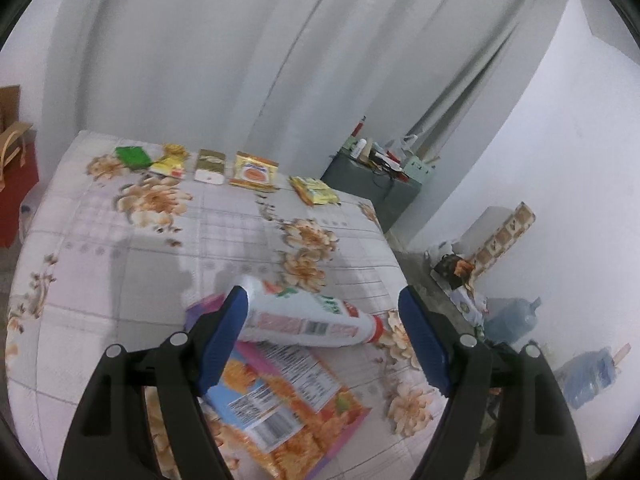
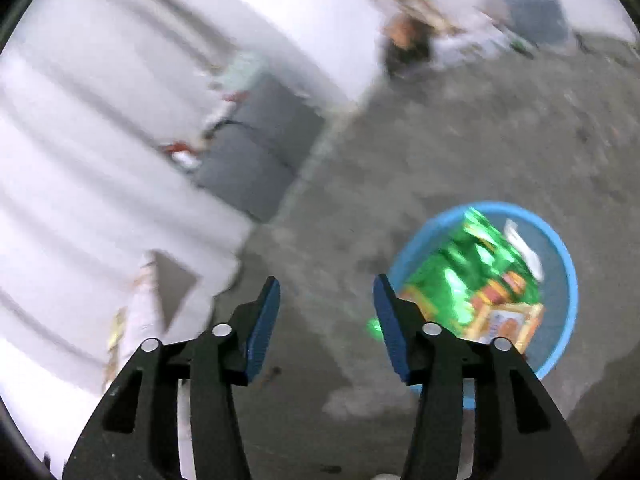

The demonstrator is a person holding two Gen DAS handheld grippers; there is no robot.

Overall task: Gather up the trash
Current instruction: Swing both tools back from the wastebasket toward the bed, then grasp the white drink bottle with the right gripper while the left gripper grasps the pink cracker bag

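My left gripper [image 1: 322, 300] is open over the bed, its jaws on either side of a white plastic bottle [image 1: 308, 316] with a red cap. The bottle lies on its side on an orange and pink snack bag [image 1: 280, 400]. Several small packets [image 1: 256, 170] line the bed's far edge. My right gripper [image 2: 326, 292] is open and empty above the grey floor. Just to its right stands a blue basin [image 2: 568, 280] that holds a green foil bag [image 2: 472, 276] and an orange packet [image 2: 504, 324]. The right wrist view is blurred.
The bed has a floral sheet [image 1: 120, 260]. A grey cabinet [image 1: 372, 188] with clutter stands past its far corner; it also shows in the right wrist view [image 2: 260, 148]. Water jugs [image 1: 512, 316] and clutter sit along the right wall. White curtains hang behind.
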